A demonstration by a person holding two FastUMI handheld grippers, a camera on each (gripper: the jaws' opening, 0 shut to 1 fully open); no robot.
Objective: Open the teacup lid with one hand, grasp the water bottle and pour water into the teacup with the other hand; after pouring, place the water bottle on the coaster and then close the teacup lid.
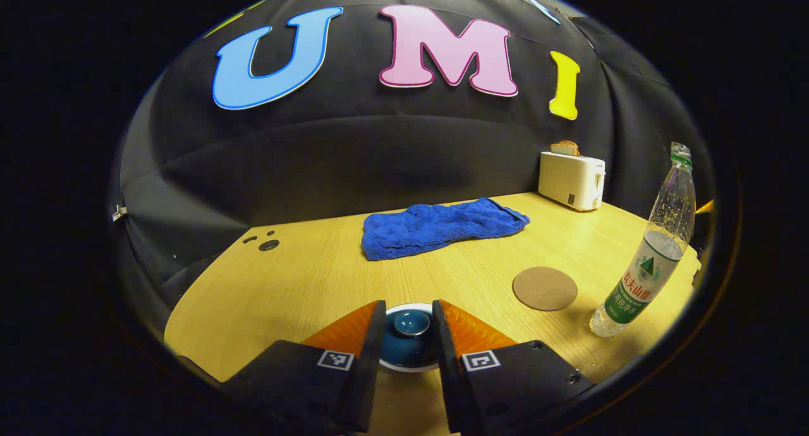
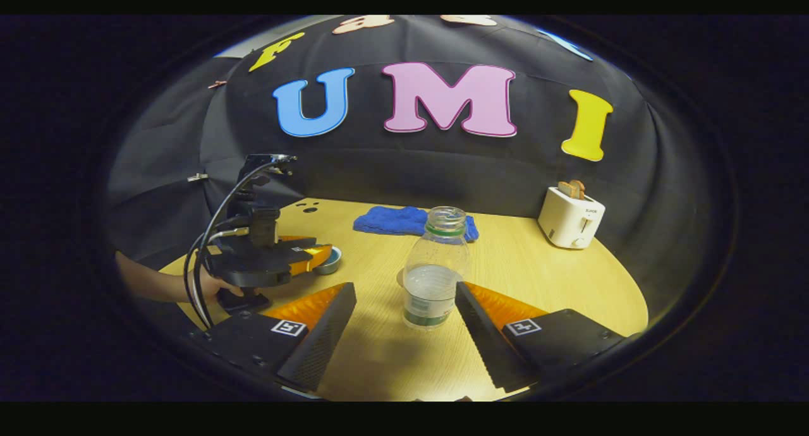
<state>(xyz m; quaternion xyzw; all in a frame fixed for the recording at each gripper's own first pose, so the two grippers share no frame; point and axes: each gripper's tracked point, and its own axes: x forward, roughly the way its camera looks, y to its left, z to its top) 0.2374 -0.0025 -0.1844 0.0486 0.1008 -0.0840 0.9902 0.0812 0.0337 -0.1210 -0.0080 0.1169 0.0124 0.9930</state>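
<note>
Left gripper view: the left gripper [image 1: 408,325] is spread wide, fingers either side of the teacup lid [image 1: 411,324] but not pressing, so the round, glossy blue lid sits on its cup and nothing looks done yet. Right gripper view has the right gripper [image 2: 404,309] released around the uncapped clear plastic water bottle [image 2: 435,278], ungrasped. Beyond lie the flat brown coaster [image 1: 545,288], a fluffy blue towel [image 1: 439,227] and a boxy white toaster [image 1: 572,180]
</note>
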